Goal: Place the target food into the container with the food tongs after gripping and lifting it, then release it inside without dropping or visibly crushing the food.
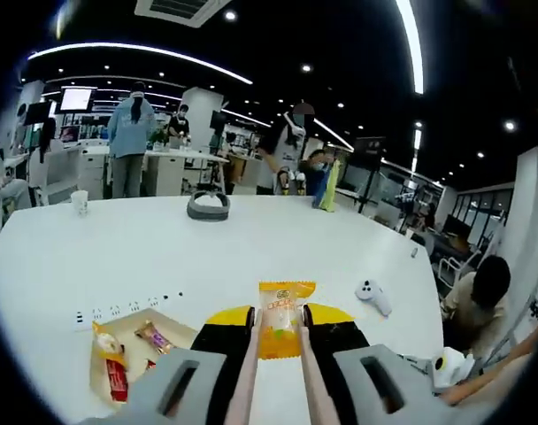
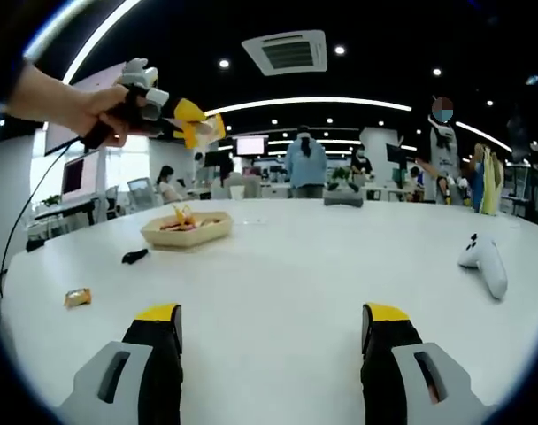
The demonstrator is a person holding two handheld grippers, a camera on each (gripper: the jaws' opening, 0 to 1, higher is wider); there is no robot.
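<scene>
My left gripper [image 1: 280, 312] is shut on a pair of pale food tongs [image 1: 246, 376], which run forward between its yellow-tipped jaws. The tong tips pinch a yellow snack packet [image 1: 283, 324], held up off the white table [image 1: 251, 248]. A tan paper tray [image 1: 188, 332] with a few wrapped snacks lies below and to the left of the packet. In the right gripper view a hand holds that left gripper [image 2: 188, 117] high at the upper left, the packet [image 2: 209, 129] hanging above and just right of the tray [image 2: 186, 232]. My right gripper [image 2: 273, 326] stands open over bare table, with nothing between its jaws.
A white game controller [image 2: 484, 262] lies on the table to the right. A small wrapped snack [image 2: 77, 297] and a black object [image 2: 134, 257] lie left of my right gripper. A cup [image 1: 80, 202] and a grey holder [image 1: 208, 206] stand at the far edge. People stand beyond.
</scene>
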